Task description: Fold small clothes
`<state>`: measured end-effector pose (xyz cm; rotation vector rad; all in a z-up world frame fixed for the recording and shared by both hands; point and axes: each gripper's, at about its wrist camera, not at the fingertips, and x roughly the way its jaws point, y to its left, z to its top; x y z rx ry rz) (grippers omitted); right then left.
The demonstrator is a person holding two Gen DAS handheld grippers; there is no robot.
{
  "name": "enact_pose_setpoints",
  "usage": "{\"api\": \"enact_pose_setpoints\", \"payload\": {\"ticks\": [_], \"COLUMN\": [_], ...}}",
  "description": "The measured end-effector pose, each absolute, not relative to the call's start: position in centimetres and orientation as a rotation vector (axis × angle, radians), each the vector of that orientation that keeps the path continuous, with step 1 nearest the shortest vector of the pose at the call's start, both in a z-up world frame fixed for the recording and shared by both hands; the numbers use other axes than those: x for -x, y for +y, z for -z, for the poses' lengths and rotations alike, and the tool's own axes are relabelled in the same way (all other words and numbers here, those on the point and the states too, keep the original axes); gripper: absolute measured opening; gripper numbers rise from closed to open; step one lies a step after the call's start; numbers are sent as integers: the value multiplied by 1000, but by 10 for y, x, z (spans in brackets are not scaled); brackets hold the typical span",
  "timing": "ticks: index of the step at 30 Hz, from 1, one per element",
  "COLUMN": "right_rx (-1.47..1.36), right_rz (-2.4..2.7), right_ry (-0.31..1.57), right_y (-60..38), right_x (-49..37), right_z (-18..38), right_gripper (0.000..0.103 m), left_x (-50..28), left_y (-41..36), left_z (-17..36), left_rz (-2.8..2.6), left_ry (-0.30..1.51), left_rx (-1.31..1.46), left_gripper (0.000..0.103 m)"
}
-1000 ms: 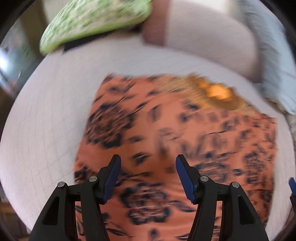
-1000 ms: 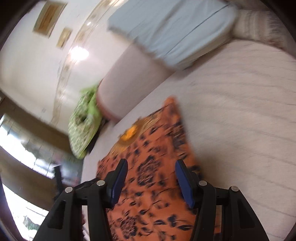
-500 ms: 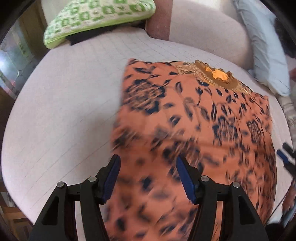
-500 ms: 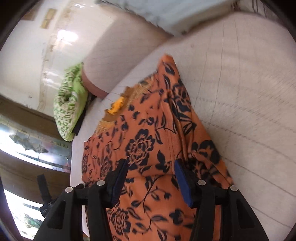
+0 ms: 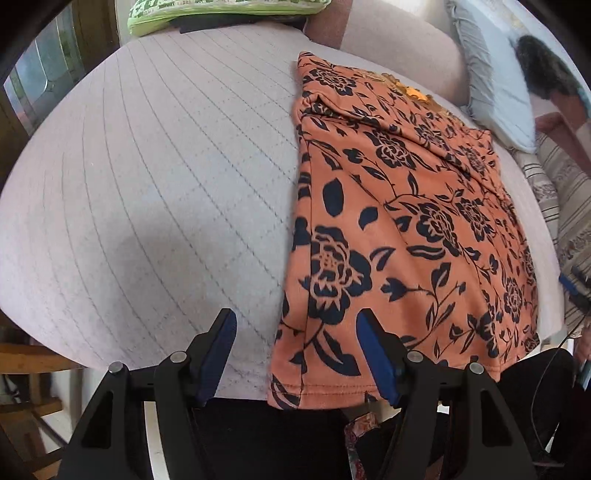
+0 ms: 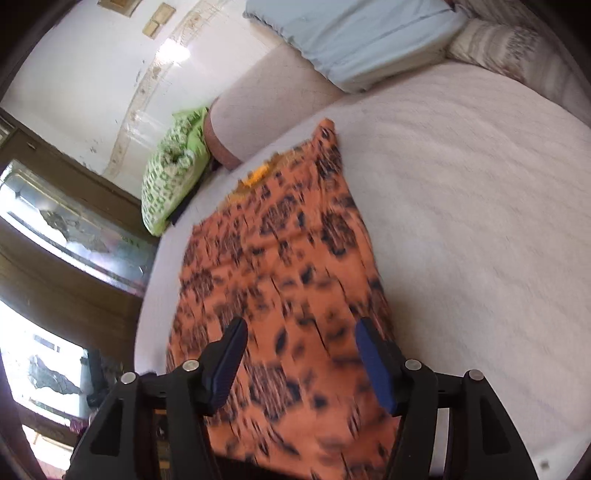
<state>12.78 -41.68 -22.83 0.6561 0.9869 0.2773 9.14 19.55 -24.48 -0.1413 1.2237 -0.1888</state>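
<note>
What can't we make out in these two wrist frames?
- Right wrist: orange floral garment motion-blurred; print and folds unreadable.
- Left wrist: garment's near hem hangs over the bed edge, partly behind the left gripper fingers.
- Left wrist: right gripper cut off by the frame edge.
- Green pillow cropped at top.

right hand-held gripper [image 6: 300,354]: we see its jaws spread wide, nothing between them | orange floral garment [image 6: 280,266]: lies flat on the pale bed [image 6: 480,221], motion-blurred, so we cannot read its folds | green patterned cushion [image 6: 173,166]: at the bed's far edge | light blue pillow [image 6: 351,33]: beyond the garment
</note>
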Motion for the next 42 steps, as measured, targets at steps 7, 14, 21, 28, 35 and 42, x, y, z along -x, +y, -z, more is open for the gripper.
{"api": "enact_pose_setpoints", "payload": {"ticks": [7,14,21,28,35,42], "right_rx": [-662,-747,-723,-665,-490,-459], "right_rz": [-220,-165,-163,-168,-275,-201], "right_ry": [1080,1120,1143,1240,1267,1299], "right_y": [-431,-446,-441,-422,-377,-377], "right_x": [-77,-66,-68,-84,-81,-85], "right_z": [250,273,278,301,302,307], "right_gripper": [64,64,64,64,30,23], "left_x": [-100,-106,-93,-88,-82,-85], "left_y": [191,184,193,192,193,188], "left_z": [259,270,261,273,276,278], "left_rz": [307,354,319,345,368,366], "left_ry": [1151,1165,1138,1189,1190,1210], "left_rx": [218,199,142,174,184,158], "left_gripper": [47,48,48,48,13,17]}}
